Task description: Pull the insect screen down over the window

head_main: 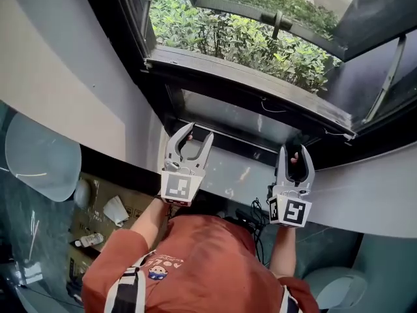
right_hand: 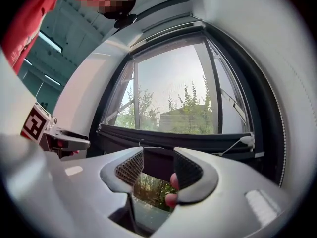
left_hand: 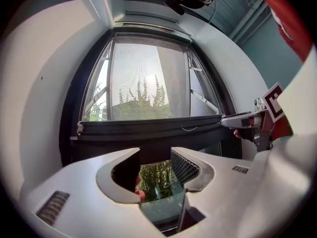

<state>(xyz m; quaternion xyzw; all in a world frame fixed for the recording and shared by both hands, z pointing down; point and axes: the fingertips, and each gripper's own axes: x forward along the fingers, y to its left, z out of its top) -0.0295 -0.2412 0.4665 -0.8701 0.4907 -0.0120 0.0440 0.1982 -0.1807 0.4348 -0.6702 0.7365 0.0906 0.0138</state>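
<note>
At six o'clock in the head view, closest to me, is my red shirt [head_main: 195, 259]. Both bare forearms reach out of it toward the window. My left forearm [head_main: 151, 222] angles toward eleven o'clock and ends in the left gripper [head_main: 199, 133]. My right forearm [head_main: 284, 248] runs almost straight to twelve and carries the right gripper [head_main: 294, 151], which sits at about four o'clock from the left one. Both marker cubes face up at me.

My left jaws are spread wide with nothing between them. Through the gap I see only the lower pane [left_hand: 161, 181] and trees behind it. My right jaws are parted too, a little less widely, and are also empty. A pink fingertip [right_hand: 171, 199] of mine shows beside the right-hand jaw.

Just past the tips, at twelve o'clock from each pair of jaws, runs the dark bottom bar [right_hand: 173, 141] of the insect screen [left_hand: 148, 73]. It lies level across the foot of the window opening. A thin white cord [right_hand: 228, 148] trails along the bar to a small white tab [right_hand: 246, 140] at its three o'clock end. In the left gripper view the right gripper's tip is close to the bar's three o'clock end, but I cannot tell whether it touches. Above the bar the grey mesh hangs over the opening. Farther out, the sash [head_main: 234, 6] stands swung outward, with green shrubs [head_main: 241, 41] on the ground beyond.
</note>
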